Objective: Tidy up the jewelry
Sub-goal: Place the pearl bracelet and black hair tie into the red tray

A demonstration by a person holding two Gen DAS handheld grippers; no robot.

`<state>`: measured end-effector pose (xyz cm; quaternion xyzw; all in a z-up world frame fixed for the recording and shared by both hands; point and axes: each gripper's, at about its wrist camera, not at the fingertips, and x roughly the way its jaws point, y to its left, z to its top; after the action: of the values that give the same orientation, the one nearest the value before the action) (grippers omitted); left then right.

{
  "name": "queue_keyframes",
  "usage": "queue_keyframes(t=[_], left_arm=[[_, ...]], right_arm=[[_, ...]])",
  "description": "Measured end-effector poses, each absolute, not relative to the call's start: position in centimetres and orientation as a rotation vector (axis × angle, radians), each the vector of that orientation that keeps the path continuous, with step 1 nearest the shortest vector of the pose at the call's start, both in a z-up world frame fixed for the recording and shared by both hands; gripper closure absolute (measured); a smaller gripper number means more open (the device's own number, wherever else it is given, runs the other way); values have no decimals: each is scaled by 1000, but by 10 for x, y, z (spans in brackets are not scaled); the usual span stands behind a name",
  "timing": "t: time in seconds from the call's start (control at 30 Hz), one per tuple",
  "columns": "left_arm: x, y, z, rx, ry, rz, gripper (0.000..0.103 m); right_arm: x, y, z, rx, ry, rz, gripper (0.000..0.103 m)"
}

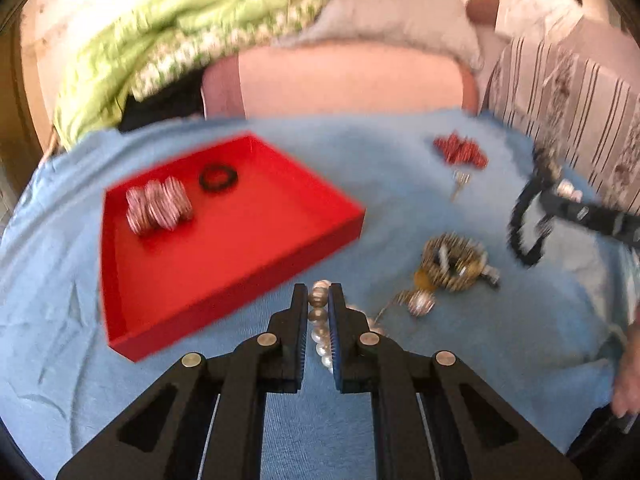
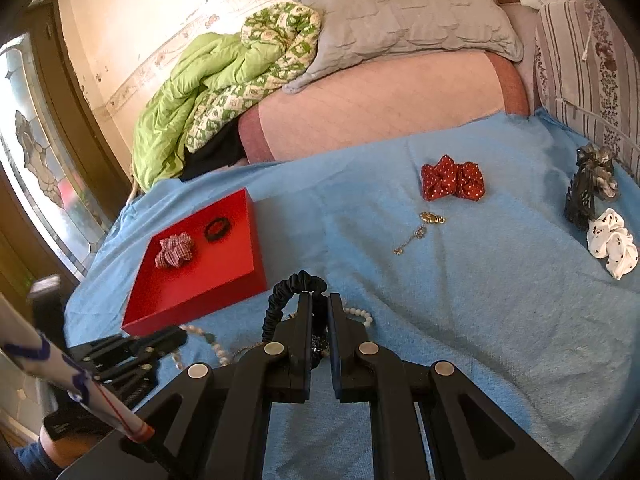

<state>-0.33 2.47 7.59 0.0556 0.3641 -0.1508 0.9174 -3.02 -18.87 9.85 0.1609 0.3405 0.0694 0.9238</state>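
Note:
A red tray [image 1: 280,236] [image 2: 224,276] lies on the blue cloth and holds a checked scrunchie [image 1: 158,206] [image 2: 176,254] and a black hair ring [image 1: 218,178] [image 2: 218,229]. My left gripper [image 1: 319,292] [image 2: 180,336] is shut on a strand of pearl beads [image 1: 318,300] [image 2: 218,350] just right of the tray's near corner. My right gripper [image 2: 320,300] [image 1: 550,200] is shut on a black scrunchie [image 2: 294,282] [image 1: 520,232], whose loop hangs off the cloth in the left wrist view. A gold patterned scrunchie with round charms [image 1: 454,258] lies right of the pearls.
Further back on the cloth lie a red dotted scrunchie [image 2: 452,182] [image 1: 460,150] and a gold pendant [image 2: 420,232]. At far right are a white scrunchie [image 2: 612,244] and a black claw clip [image 2: 580,196]. A green quilt [image 2: 192,92] and grey pillow [image 2: 400,12] lie behind.

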Motion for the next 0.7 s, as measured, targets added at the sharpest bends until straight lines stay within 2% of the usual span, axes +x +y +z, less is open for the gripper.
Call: queue_keyframes(t=[0.17,0.33,0.7], left_arm=[[-8,33,122,57,624,-306,93],[5,45,146,13,576,-279,93],[65,81,129,-26,599,-220,93]], right_arm=[[-32,-182,103,335,684,165,95],[-25,-169,106,306,673,178,95],[21,-129,124,294,656,200,95]])
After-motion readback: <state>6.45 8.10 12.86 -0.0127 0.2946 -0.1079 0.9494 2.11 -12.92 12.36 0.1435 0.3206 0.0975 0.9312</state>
